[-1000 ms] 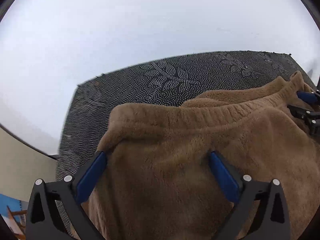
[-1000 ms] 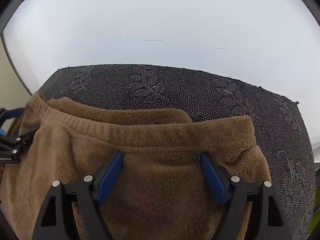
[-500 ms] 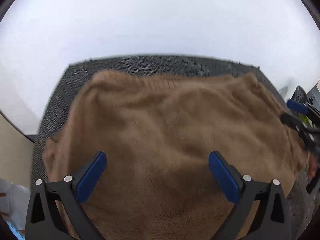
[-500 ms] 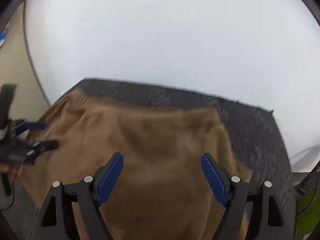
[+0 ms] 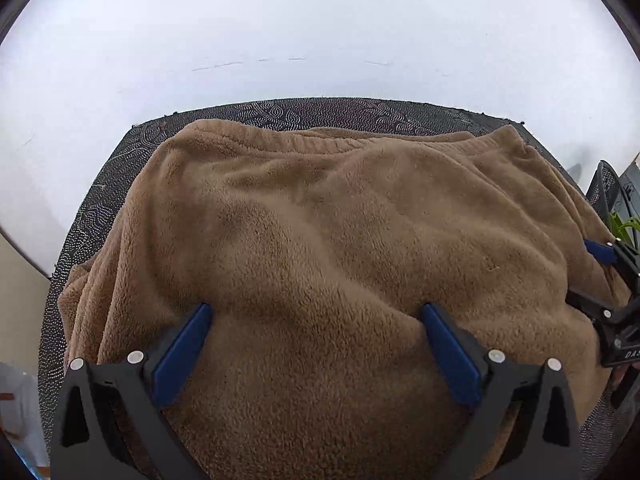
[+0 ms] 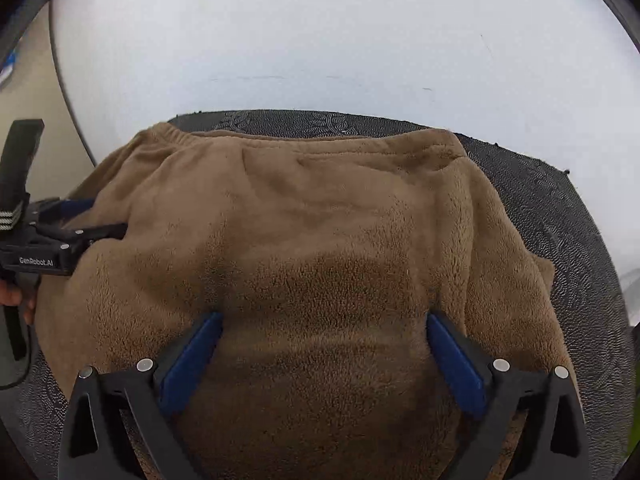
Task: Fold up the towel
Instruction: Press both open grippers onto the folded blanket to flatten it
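One fold laid: the brown fleece towel lies doubled beyond both grippers' spread, empty jaws, the right's opening; further folds remain.

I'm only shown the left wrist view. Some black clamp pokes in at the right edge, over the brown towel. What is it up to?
Observer: That is the right gripper. Its own view shows its jaws opening, with the towel lying between them, unpinched.
Operator: Who holds my clamp?
Observer: A hand grips the handle of the left gripper, beside the towel's left edge.
Operator: Anything past the towel's right side?
Observer: A broad strip of bare dotted mat.
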